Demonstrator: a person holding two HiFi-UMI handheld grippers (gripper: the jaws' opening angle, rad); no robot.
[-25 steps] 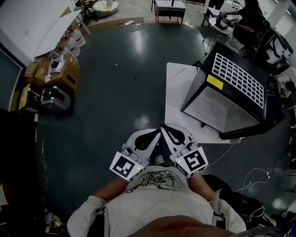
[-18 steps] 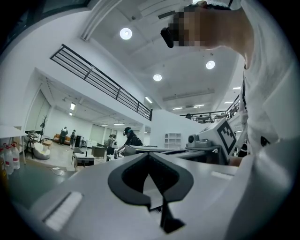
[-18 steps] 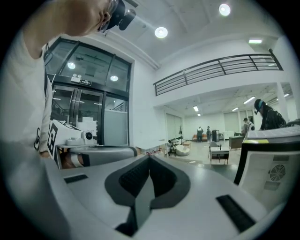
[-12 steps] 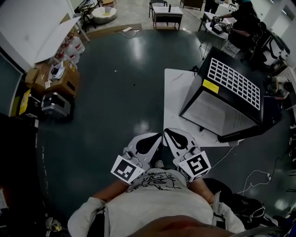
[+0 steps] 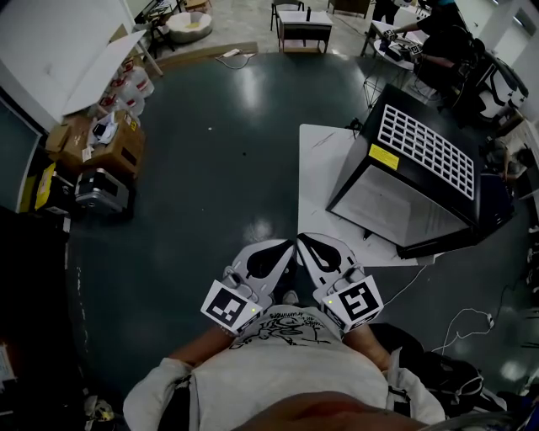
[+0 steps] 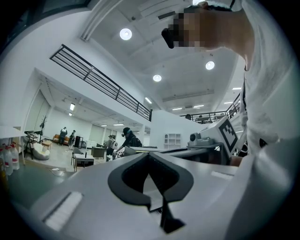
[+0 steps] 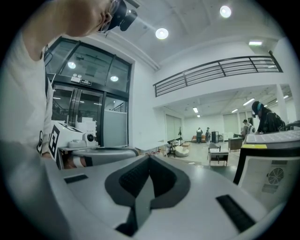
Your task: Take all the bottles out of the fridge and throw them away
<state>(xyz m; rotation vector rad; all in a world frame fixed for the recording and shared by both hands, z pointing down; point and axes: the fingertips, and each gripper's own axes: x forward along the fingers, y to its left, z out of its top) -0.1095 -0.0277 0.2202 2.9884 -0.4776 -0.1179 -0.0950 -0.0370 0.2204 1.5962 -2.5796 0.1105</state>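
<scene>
A black mini fridge (image 5: 421,168) with a white grid on its top face stands on a white mat (image 5: 320,177) to my right on the dark floor; its door is closed and no bottle shows. In the right gripper view the fridge (image 7: 269,173) rises at the right edge. My left gripper (image 5: 289,246) and right gripper (image 5: 301,239) are held side by side close to my chest, tips nearly touching, well short of the fridge. Both are shut with nothing between the jaws, as the left gripper (image 6: 149,154) and right gripper (image 7: 149,157) show in their own views.
Cardboard boxes (image 5: 101,139) and white jugs (image 5: 126,80) sit at the far left beside a leaning white board. A low table (image 5: 305,21) stands at the top. A person (image 5: 442,34) works at a desk at the top right. Cables (image 5: 459,320) trail on the floor right of me.
The head view has shifted slightly, so the fridge sits a little further left in the picture. Both grippers stay shut at my chest.
</scene>
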